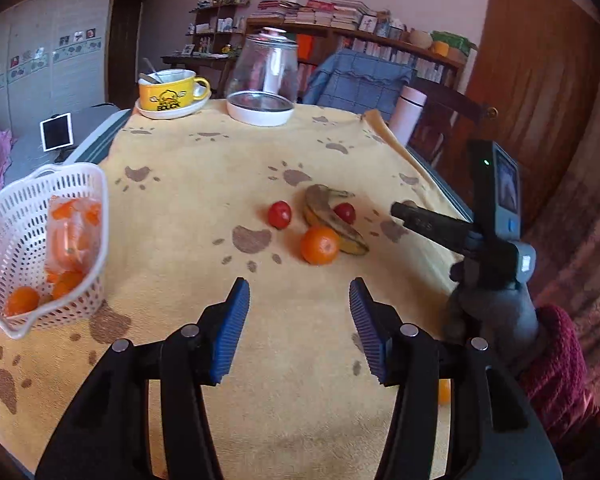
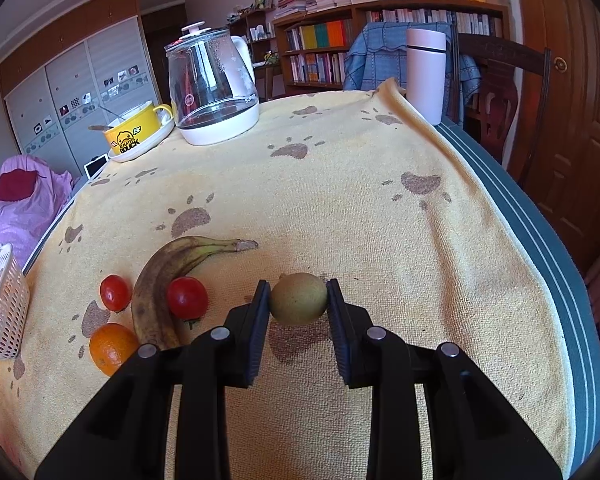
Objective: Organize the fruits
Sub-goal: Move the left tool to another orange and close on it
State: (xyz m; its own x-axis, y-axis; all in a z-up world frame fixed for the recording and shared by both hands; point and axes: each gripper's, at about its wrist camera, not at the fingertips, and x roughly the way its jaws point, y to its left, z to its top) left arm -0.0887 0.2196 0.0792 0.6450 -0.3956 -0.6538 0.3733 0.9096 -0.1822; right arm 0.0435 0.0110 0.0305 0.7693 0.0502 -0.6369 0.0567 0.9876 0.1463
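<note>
A brown-green kiwi [image 2: 299, 304] sits between the pads of my right gripper [image 2: 299, 308], which is shut on it just above the yellow towel. To its left lie a spotted banana [image 2: 160, 280], two red tomatoes [image 2: 187, 298] [image 2: 115, 292] and an orange [image 2: 112, 348]. In the left wrist view the same banana [image 1: 332, 220], tomatoes [image 1: 279, 214] [image 1: 345, 213] and orange [image 1: 319, 245] lie ahead of my left gripper [image 1: 299, 324], which is open and holds nothing. A white perforated basket [image 1: 40, 248] at the left holds several oranges and a plastic bag.
The yellow paw-print towel [image 2: 340, 200] covers the table. At the far end stand a glass kettle [image 2: 212, 88], a yellow mug on a saucer [image 2: 134, 132] and a pink tumbler [image 2: 426, 76]. A chair and bookshelves stand behind. A gloved hand [image 1: 496, 312] holds the right gripper.
</note>
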